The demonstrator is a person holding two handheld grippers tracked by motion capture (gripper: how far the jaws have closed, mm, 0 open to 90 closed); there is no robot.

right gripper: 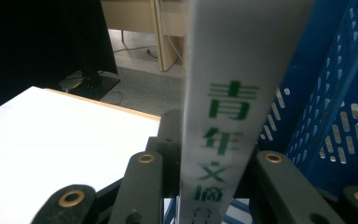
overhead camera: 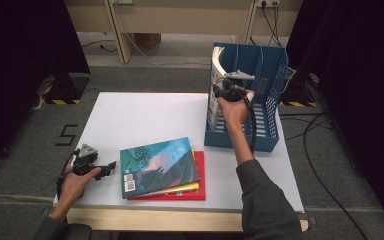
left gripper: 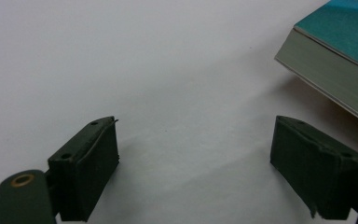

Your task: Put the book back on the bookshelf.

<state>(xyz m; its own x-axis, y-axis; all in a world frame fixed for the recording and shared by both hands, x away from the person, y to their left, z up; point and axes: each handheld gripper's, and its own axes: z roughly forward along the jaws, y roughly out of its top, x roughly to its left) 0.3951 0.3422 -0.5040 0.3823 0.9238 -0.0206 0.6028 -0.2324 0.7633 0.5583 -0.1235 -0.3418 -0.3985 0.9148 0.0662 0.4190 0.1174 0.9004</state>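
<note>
On the white worktop [overhead camera: 145,115], standing a thin magazine [overhead camera: 214,95] upright in the blue file rack [overhead camera: 260,95], right gripper [overhead camera: 225,90] pinching its spine; probably floppy, best held near the spine. Left gripper [overhead camera: 107,166] spread, resting beside stacked books [overhead camera: 160,167].

A white table [overhead camera: 145,115] bears a stack of books [overhead camera: 162,169] (teal on top) and a blue file rack [overhead camera: 267,125].

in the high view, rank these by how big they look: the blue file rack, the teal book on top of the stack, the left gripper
1. blue file rack, though it stands upright and farther back, so its lead is unsure
2. teal book, lying flat
3. left gripper, clearly the smallest
</note>
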